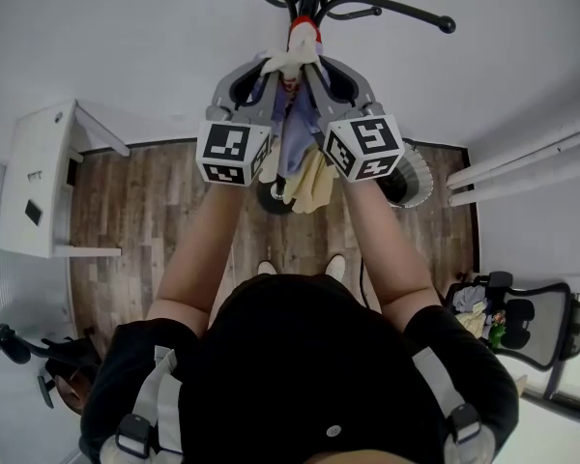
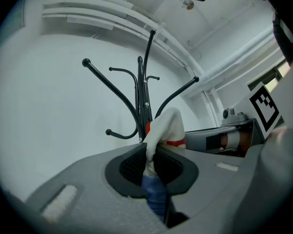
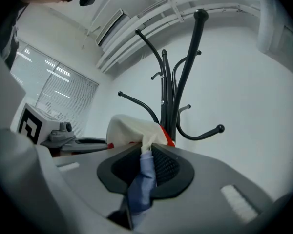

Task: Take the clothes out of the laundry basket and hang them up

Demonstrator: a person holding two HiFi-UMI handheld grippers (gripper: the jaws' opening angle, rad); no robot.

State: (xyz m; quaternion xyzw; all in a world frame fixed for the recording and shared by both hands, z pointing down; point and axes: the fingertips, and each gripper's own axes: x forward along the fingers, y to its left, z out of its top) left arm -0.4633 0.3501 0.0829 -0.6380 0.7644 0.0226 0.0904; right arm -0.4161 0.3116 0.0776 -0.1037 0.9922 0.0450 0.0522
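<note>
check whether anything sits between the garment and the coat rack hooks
Nothing visible does. The left tool and right tool both pinch the garment just in front of the coat rack, and the hooks facing it look bare.

Wood floor [image 1: 145, 220] bears coat-stand base [image 1: 269, 197], perhaps basket [image 1: 413, 177].

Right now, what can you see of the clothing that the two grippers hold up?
The clothing is soft fabric, cream-white on top with a red bit, bluish and pale yellow where it hangs down. It is bunched and pinched at its top in the closed jaws of the left gripper and the right gripper, held up near the black coat stand. Whether it touches the stand I cannot tell.
</note>
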